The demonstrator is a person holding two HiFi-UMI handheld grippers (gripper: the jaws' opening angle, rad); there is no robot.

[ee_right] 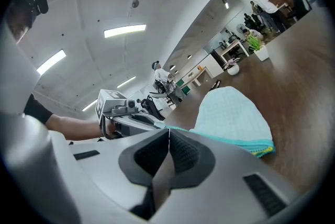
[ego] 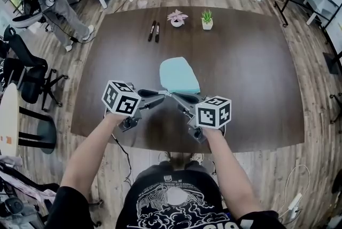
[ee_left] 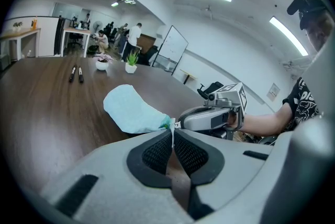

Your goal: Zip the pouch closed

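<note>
- Shows a pale teal pouch lying flat on a dark brown table, about midway across and toward the near edge.
- Shows the left gripper and the right gripper nose to nose at the pouch's near edge, with tips almost touching and bodies angled out toward either forearm.
- Reads the left jaws as pressed together, with a thin sliver of the pouch's edge pinched between the pads.
- Reads the right jaws likewise as together, clamped on the same teal edge just beside the left tips. Leaves open whether that bit is the zip's pull, being too small to tell.
- Marks a checkered cube on the left gripper and a second cube on the right, each just ahead of the holding hand.
- Places two pens, a pink-flowered potted plant and a green potted plant at the table's far side, well apart from the pouch.
</note>
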